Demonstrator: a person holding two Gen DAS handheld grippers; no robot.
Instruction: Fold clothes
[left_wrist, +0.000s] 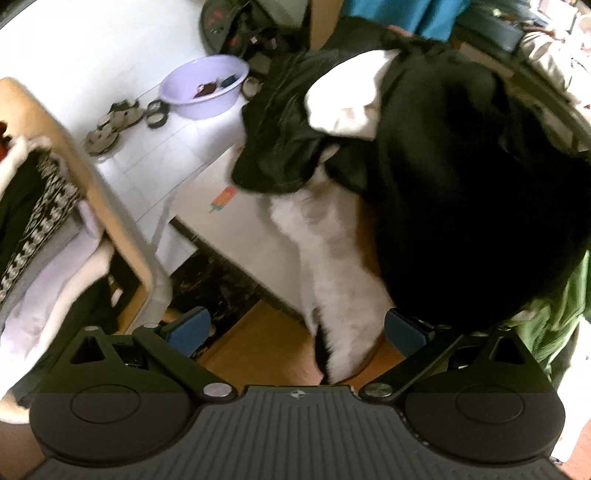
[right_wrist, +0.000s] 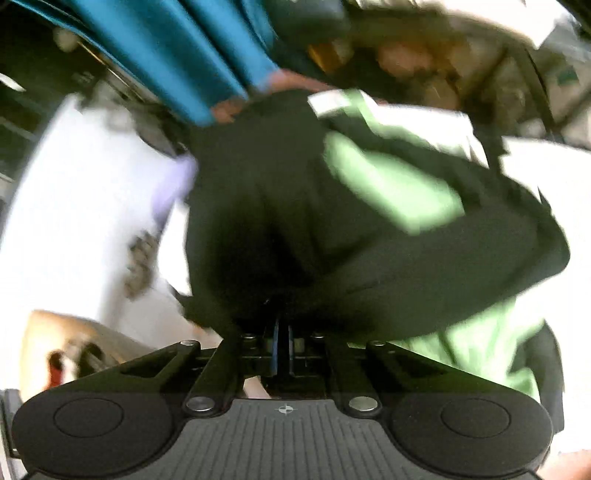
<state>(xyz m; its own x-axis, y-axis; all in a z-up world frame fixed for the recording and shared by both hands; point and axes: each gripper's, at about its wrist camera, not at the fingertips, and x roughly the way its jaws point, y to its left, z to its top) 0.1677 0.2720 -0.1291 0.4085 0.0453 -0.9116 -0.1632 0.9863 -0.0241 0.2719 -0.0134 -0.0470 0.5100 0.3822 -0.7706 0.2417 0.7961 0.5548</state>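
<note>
- The folding looks to be at an early stage: the black garment is bunched and hanging in a rumpled mass, not spread flat, with no crease or fold laid in it yet.
- The right tongs are pinched almost fully together at the lower hem of the black garment; cloth sits right at the pads, so they appear to be gripping it, though blur hides the exact contact.
- The left tongs stand wide apart and hold nothing; a white garment hangs down between the pads without being pressed.
- That white garment trails below the black garment, and a white lining or second piece shows through near its top.
- A green garment lies against the black garment on its right side, also unfolded.
- Left of the black garment, a stack of folded clothes rests on a tan chair or tray; this is likely finished work.
- What remains, as a judgement: lift the black garment clear, lay it flat, fold it, then deal with the white and green pieces.
- Beneath the black garment is a wooden tabletop and a white box or cabinet.
- Beyond it, on the white tiled floor, sit a lilac basin and several sandals.
- A person's blue sleeve hangs above the black garment.
</note>
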